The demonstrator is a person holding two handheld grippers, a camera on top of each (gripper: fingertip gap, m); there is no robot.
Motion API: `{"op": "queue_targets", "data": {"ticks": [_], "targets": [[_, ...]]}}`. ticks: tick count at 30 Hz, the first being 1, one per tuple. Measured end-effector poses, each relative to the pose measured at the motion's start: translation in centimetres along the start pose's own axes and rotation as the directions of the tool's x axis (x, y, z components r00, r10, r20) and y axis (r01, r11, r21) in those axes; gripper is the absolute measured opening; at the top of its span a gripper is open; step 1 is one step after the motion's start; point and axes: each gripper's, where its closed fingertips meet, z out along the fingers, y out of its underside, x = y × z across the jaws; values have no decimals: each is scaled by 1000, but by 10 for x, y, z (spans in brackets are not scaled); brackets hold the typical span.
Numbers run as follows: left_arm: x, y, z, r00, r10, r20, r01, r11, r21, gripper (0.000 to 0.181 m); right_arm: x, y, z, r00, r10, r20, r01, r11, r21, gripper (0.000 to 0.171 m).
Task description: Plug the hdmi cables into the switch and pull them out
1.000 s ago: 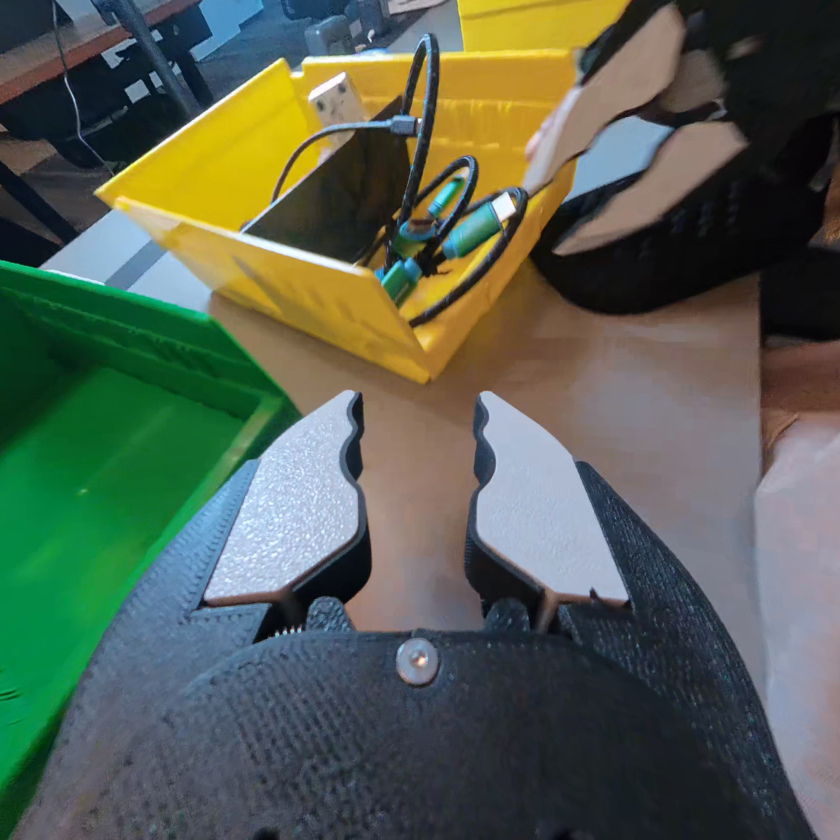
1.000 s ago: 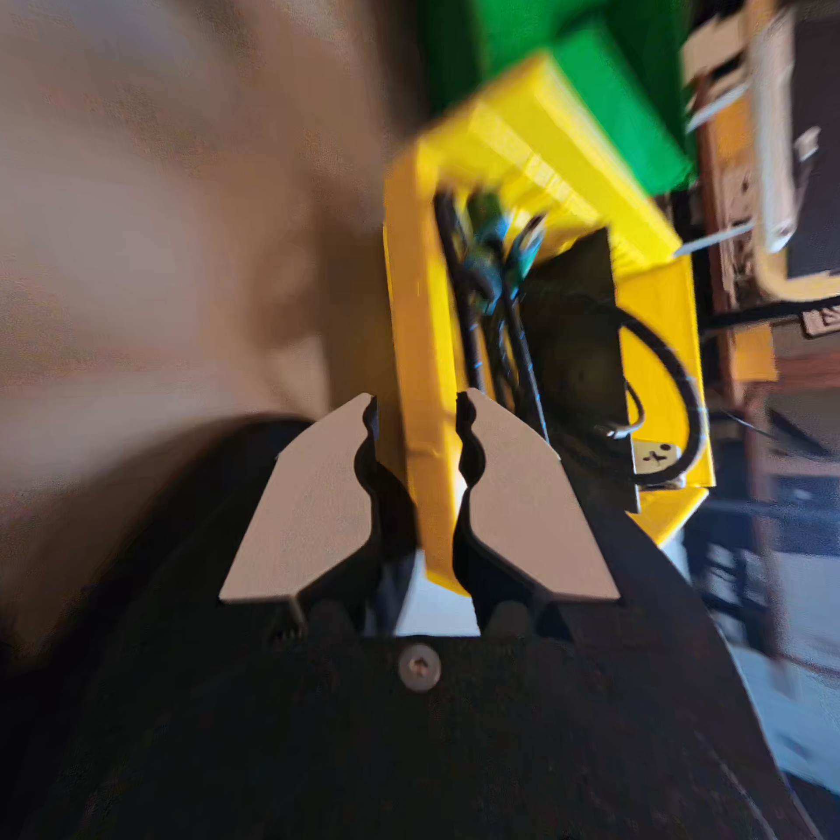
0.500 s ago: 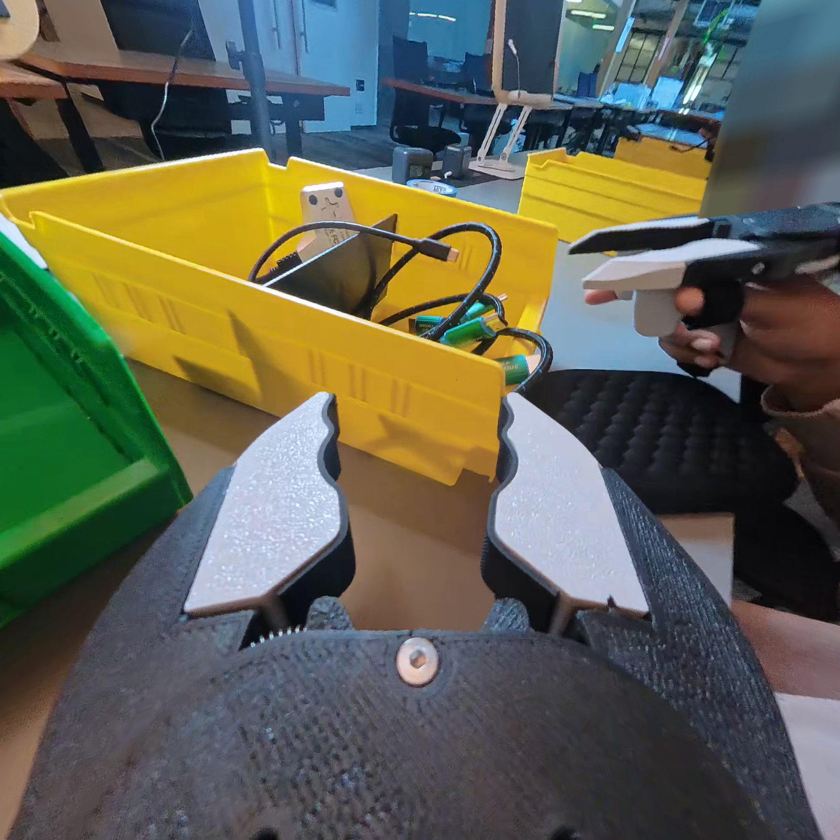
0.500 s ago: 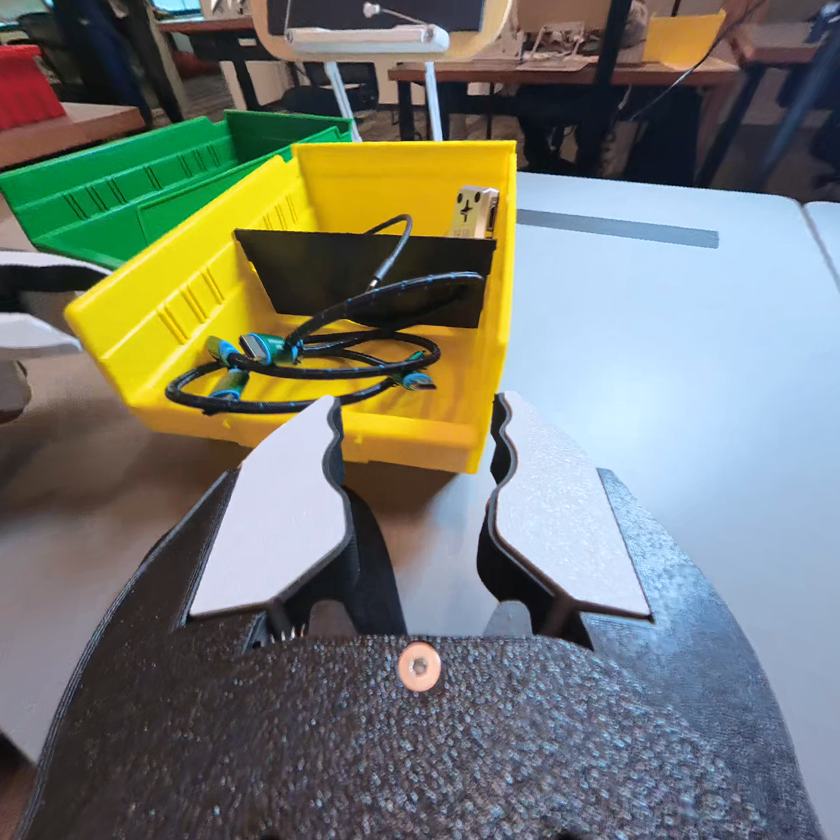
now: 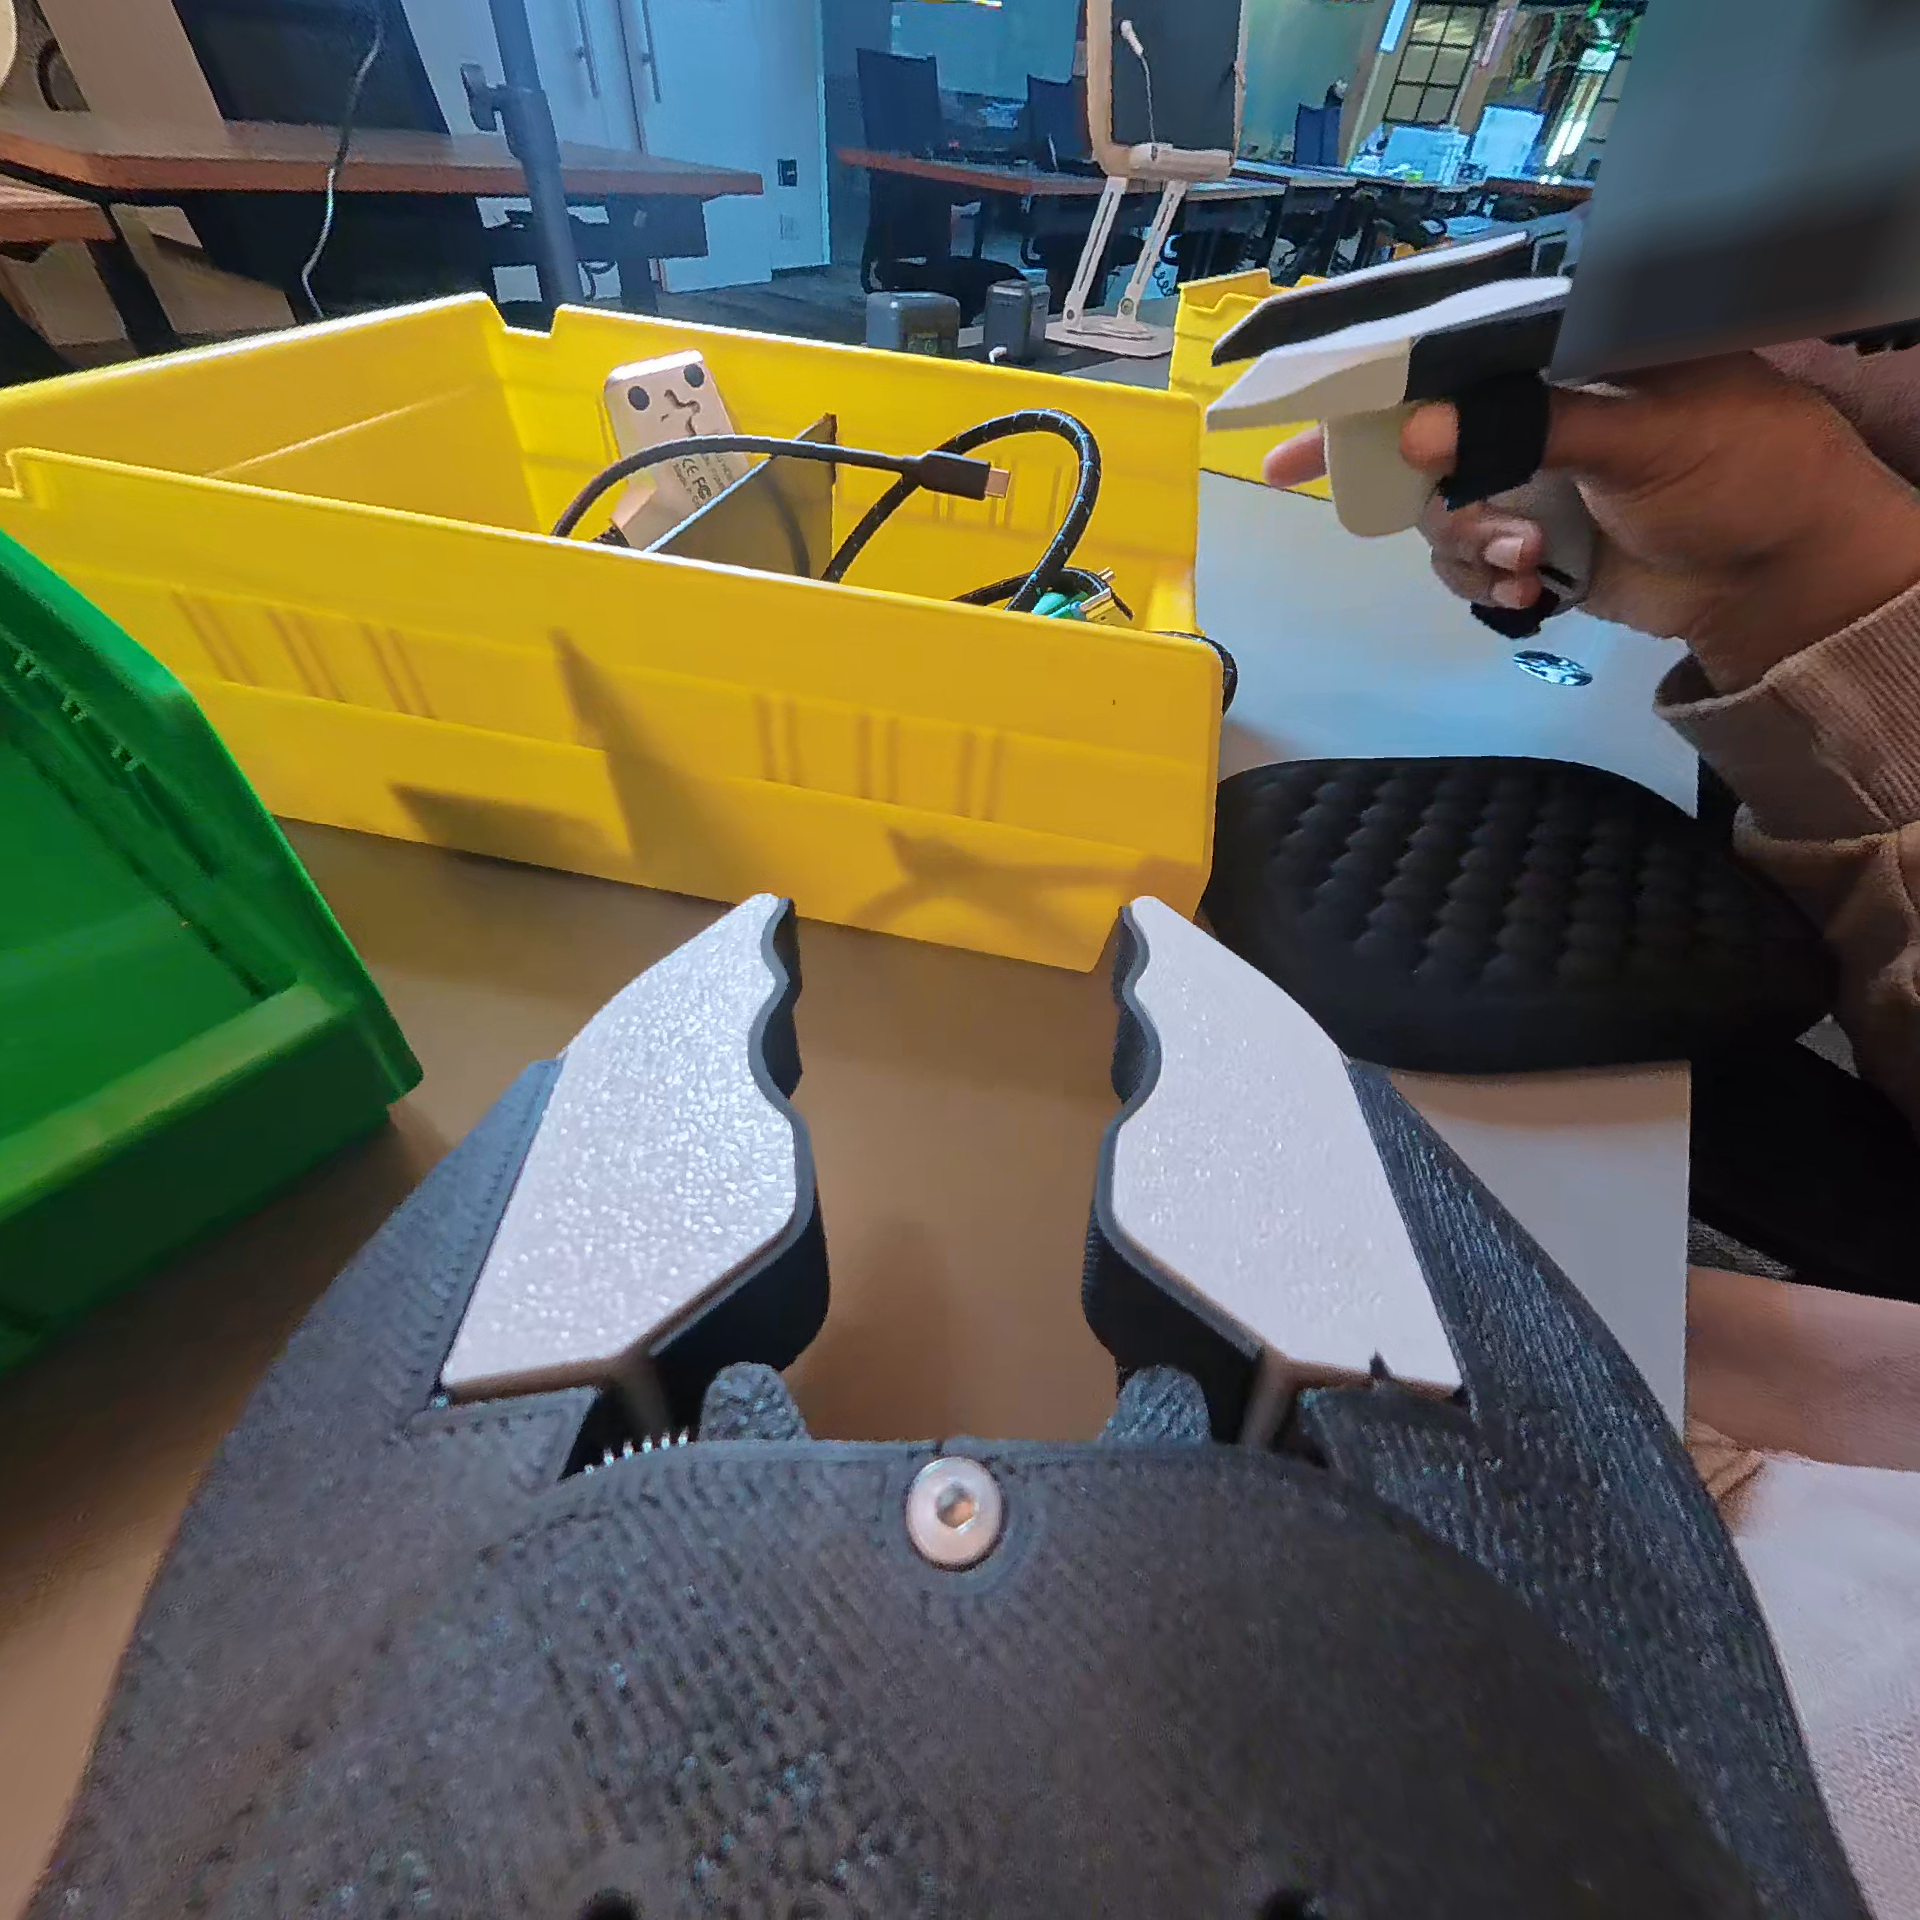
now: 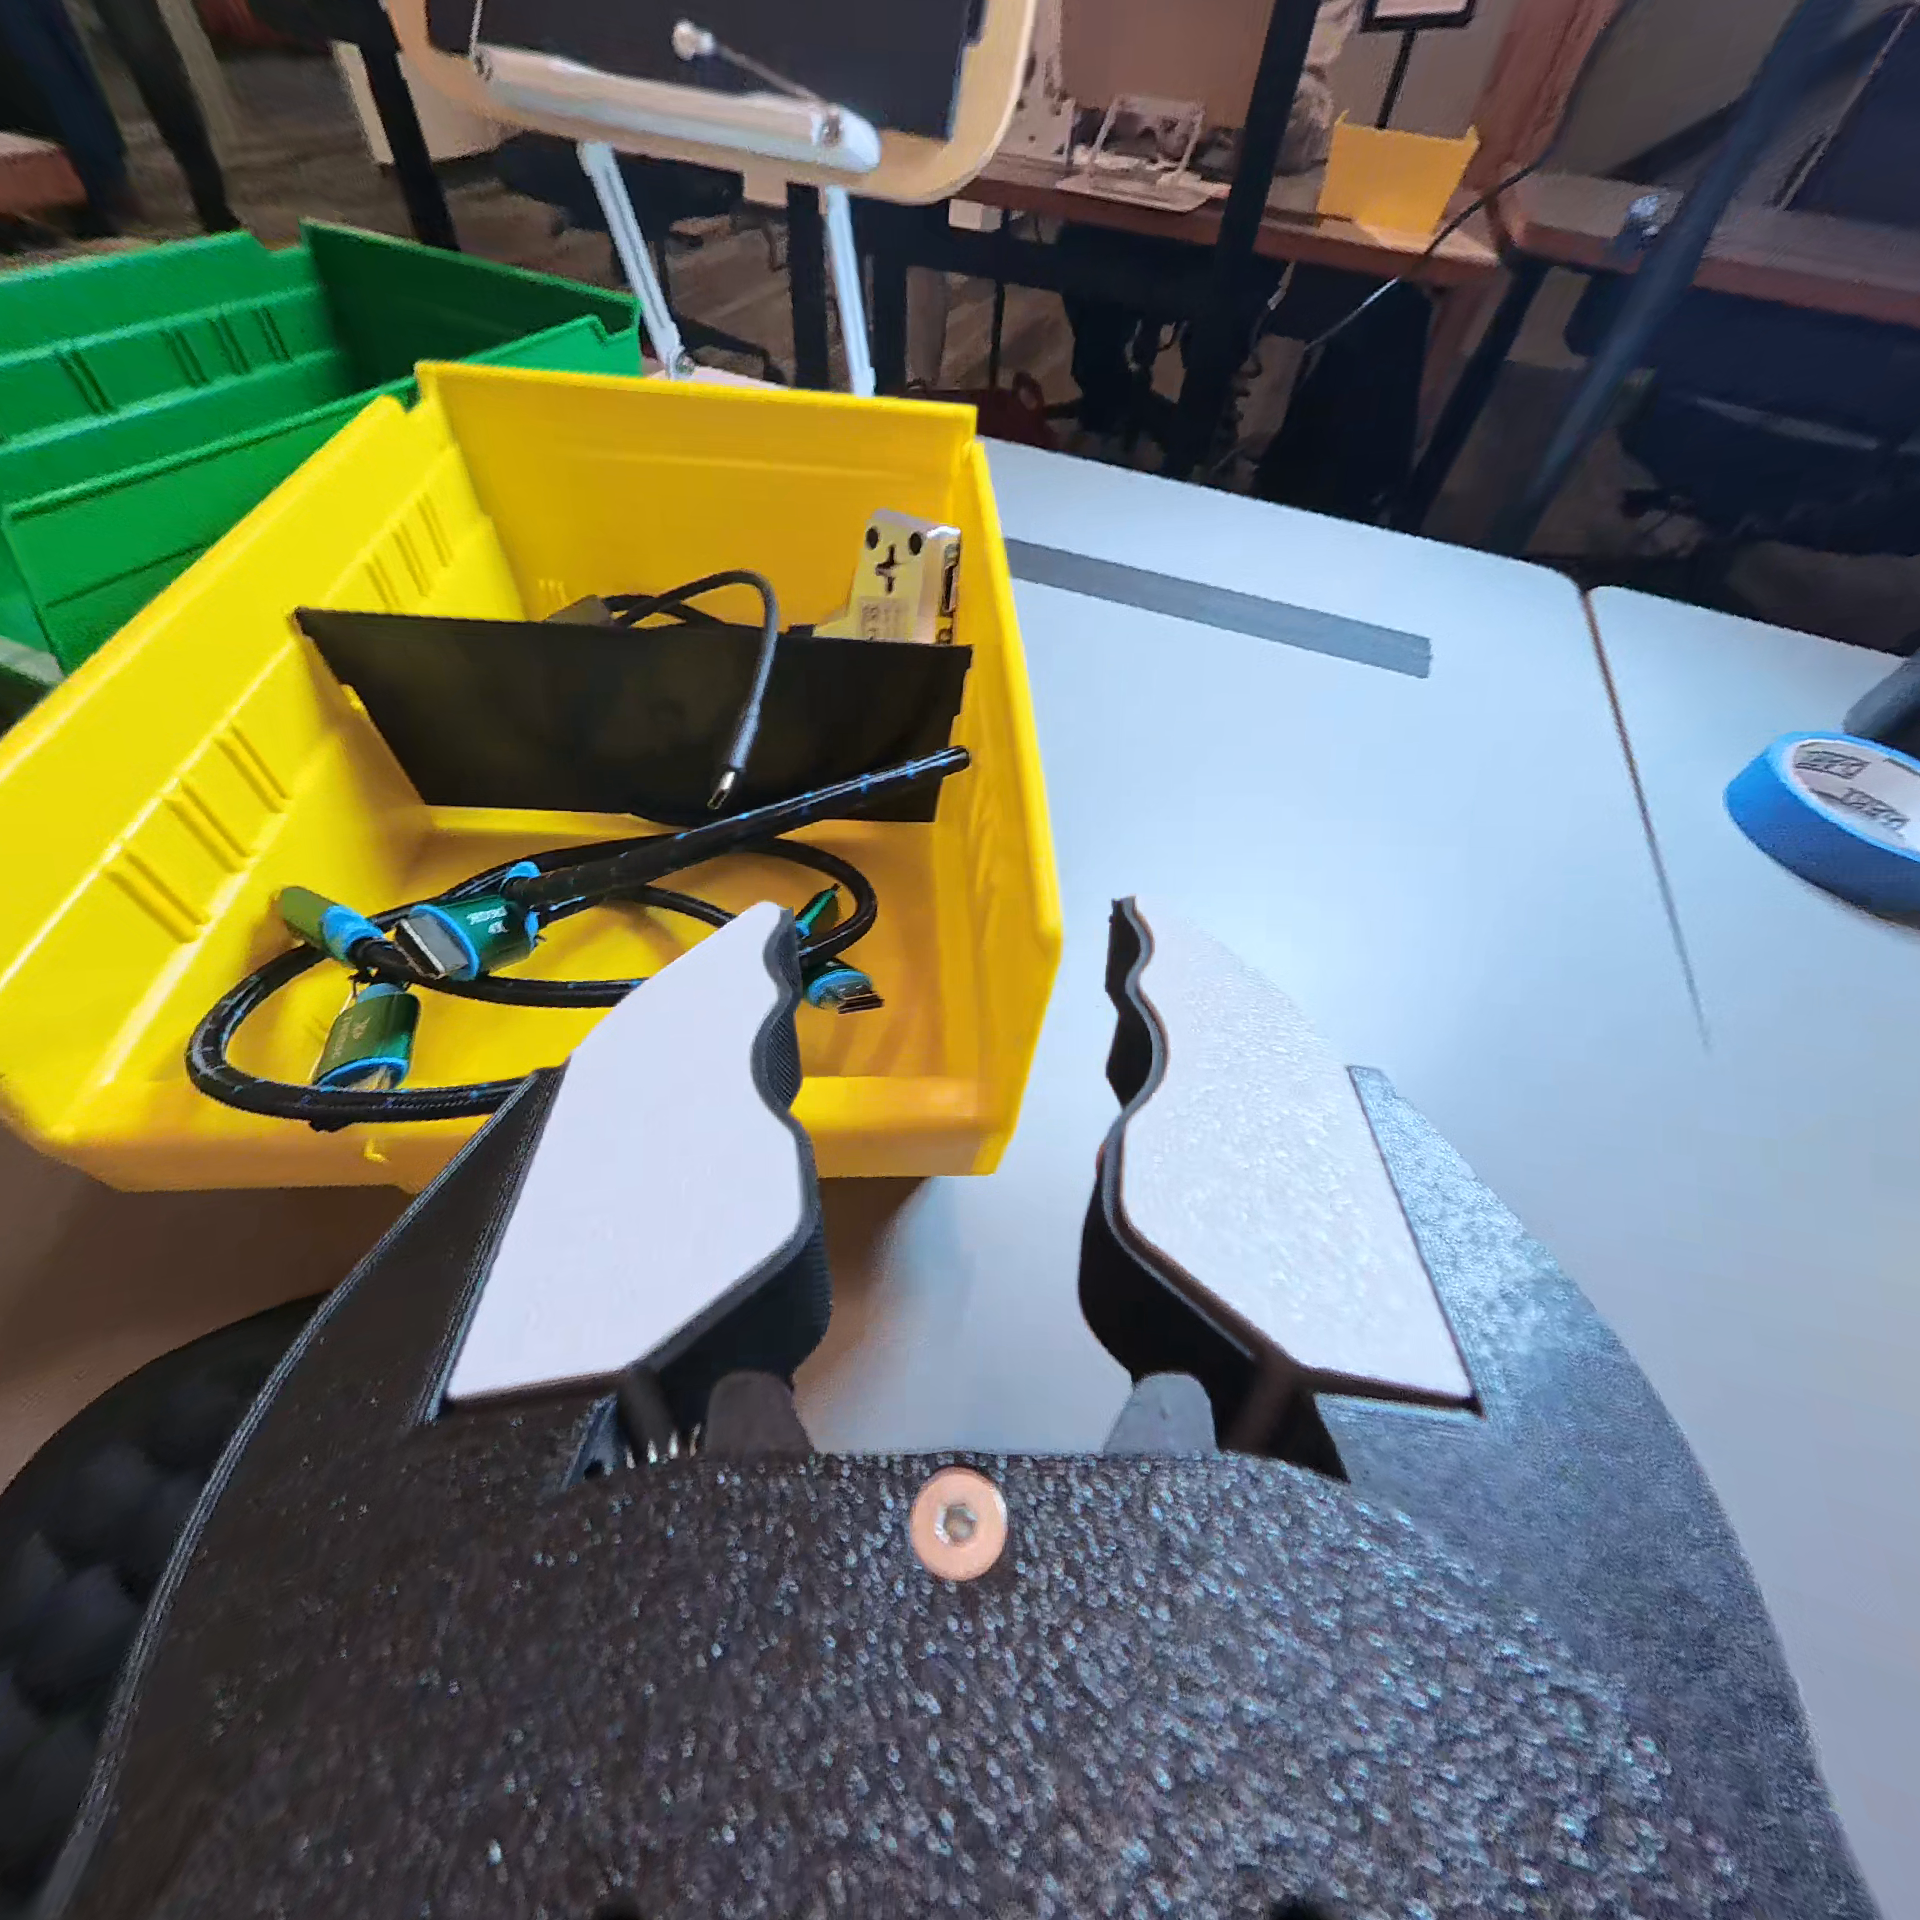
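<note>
A yellow bin [image 5: 665,717] [image 6: 997,831] stands on the table. In its front compartment lie black braided HDMI cables [image 6: 582,883] with green plugs [image 6: 468,935]; their tops show in the left wrist view [image 5: 1070,608]. Behind a black divider [image 6: 644,717] a gold switch [image 6: 904,582] [image 5: 670,416] leans upright, with a thin black cable [image 5: 935,473] arching over. My left gripper [image 5: 951,935] is open and empty, low in front of the bin's side wall. My right gripper [image 6: 951,935] is open and empty, above the bin's near right corner; it also shows in the left wrist view [image 5: 1226,384], held by a hand.
A green bin [image 5: 156,987] [image 6: 208,395] stands left of the yellow one. A black dimpled cushion [image 5: 1496,914] lies at the table's near edge. A blue tape roll [image 6: 1829,821] sits at the right on the grey table [image 6: 1351,831]. Another yellow bin [image 5: 1236,312] stands farther back. My left tips are about 25 cm from the gold switch [image 6: 904,582], my right tips only 20 cm.
Both grippers swung up from tilted, blurred views to level ones facing the yellow bin. Both have opened wider. The right gripper has moved closer to the bin.
</note>
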Motion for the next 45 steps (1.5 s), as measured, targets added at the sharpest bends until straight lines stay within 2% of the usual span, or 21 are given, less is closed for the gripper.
{"op": "queue_targets", "data": {"ticks": [3, 6, 7, 8, 9, 10, 16, 22, 25, 27, 28, 31, 33, 37, 40, 45], "targets": [[1, 0, 1, 1000, -9, -11, 9, 1000, -1, 59, 15, -3, 0, 999, 26, -35, -25, 1000, 8, 58], [5, 0, 4, 999, -15, -31, 15, 1000, -2, 59, 27, 13, 21, 999, 21, -28, -23, 997, -71, 61], [7, 0, 5, 999, -13, -36, 13, 1000, -7, 59, 25, 22, 30, 1000, 28, 11, -26, 993, -113, 50], [7, 1, 5, 999, -7, -38, 6, 1000, -11, 60, 16, 28, 36, 995, 49, 84, -38, 990, -133, 24], [8, 1, 4, 999, -1, -38, 0, 1000, -10, 61, 8, 28, 39, 989, 84, 122, -68, 989, -131, 6], [8, 1, 3, 999, 2, -38, -2, 1000, -5, 62, 8, 29, 39, 993, 69, 98, -56, 990, -130, 3], [14, -1, 3, 998, -2, -64, 2, 1000, 6, 67, -16, 25, 20, 993, -110, 30, 113, 979, -171, 5], [0, -9, 1, 999, -33, 5, 33, 998, 48, 66, -57, 27, -5, 978, -192, 80, 204, 961, -186, 9], [-14, -10, -3, 996, -62, 57, 58, 996, 62, 47, -63, 30, -9, 973, -228, 48, 233, 957, -172, 10], [-19, -11, -2, 995, -58, 83, 53, 997, 61, 43, -65, 34, -3, 972, -223, 68, 231, 960, -161, 12], [-24, -12, -1, 993, -31, 113, 25, 998, 54, 40, -67, 36, 1, 973, -215, 86, 226, 962, -152, 17], [-35, -14, 0, 978, 97, 183, -98, 995, -6, 32, -67, 29, 6, 972, -224, 72, 229, 970, -85, 12], [-38, -18, -2, 974, 131, 186, -130, 991, -16, 29, -71, 23, 1, 966, -254, 42, 256, 966, -44, 11], [-37, -35, -16, 947, 233, 220, -242, 970, 14, 22, -86, 15, -16, 952, -305, -13, 305, 952, 4, 11], [-33, -50, -27, 953, 229, 200, -245, 968, 56, 20, -94, 5, -28, 934, -354, -43, 355, 935, 19, 11], [-23, -90, -55, 934, 274, 228, -311, 939, 145, 18, -106, -45, -55, 914, -393, -97, 403, 906, 128, 10]]}}
